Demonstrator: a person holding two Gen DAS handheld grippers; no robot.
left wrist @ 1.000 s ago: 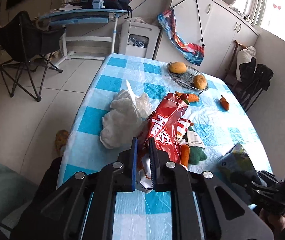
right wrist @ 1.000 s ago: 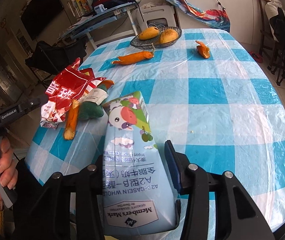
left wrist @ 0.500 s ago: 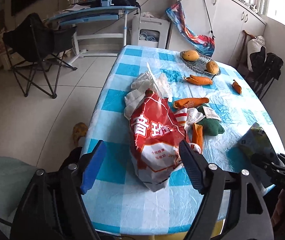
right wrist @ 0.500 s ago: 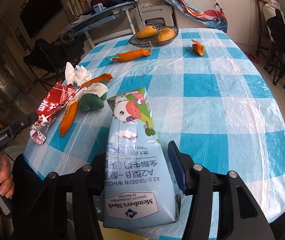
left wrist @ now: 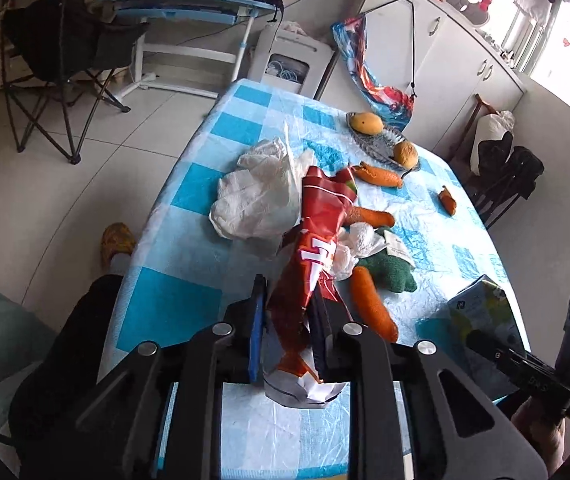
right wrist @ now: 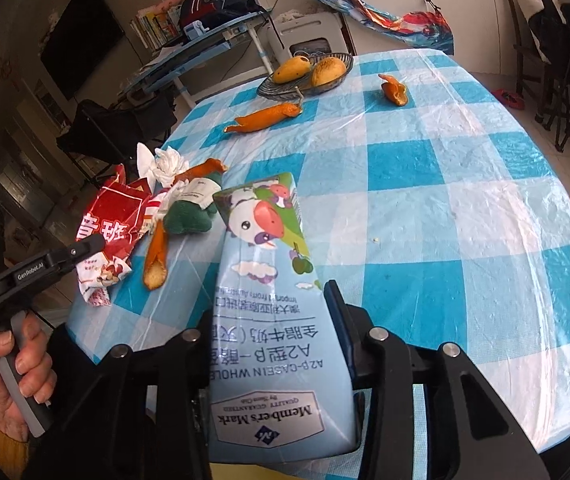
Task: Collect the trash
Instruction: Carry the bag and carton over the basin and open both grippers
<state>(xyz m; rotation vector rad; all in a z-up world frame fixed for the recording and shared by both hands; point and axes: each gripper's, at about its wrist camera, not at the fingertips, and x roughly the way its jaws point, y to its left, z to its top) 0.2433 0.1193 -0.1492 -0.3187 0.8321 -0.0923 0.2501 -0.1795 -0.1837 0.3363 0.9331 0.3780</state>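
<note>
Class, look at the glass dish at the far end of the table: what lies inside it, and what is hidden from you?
Two yellow-orange mangoes lie in the dish. They cover most of its bottom, so anything under them cannot be seen.

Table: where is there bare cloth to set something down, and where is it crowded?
The table's right half is bare, from the small peel down to the near edge. A smaller free patch lies left of the white plastic bag. Crowded: the middle, around the red snack bag, green plush and orange peels.
</note>
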